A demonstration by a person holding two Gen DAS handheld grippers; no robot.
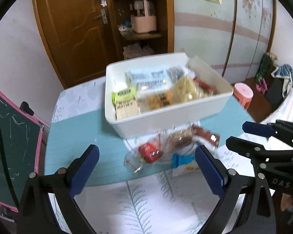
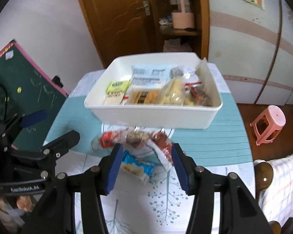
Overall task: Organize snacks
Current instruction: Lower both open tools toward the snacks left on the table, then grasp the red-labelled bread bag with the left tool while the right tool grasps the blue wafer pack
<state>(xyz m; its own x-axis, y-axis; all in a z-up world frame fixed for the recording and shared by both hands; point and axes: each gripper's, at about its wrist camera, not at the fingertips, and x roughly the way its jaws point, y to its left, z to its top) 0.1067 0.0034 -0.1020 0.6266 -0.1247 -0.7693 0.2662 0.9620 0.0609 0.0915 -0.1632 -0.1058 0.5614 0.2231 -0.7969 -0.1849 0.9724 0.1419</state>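
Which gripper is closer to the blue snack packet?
Right. The right gripper has the blue snack packet just beyond its open fingers; the left gripper sits off to the packet's left side.

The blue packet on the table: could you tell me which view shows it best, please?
The right wrist view: the blue packet lies nearly whole between the right gripper's open fingers. In the left wrist view only its end shows, the rest hidden behind a left finger.

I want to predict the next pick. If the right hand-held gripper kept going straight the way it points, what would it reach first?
Probably the blue-and-white snack packet lying between the open fingers of the right hand-held gripper on the table; the red-and-white wrapper sits just beyond. Depth is hard to judge here.
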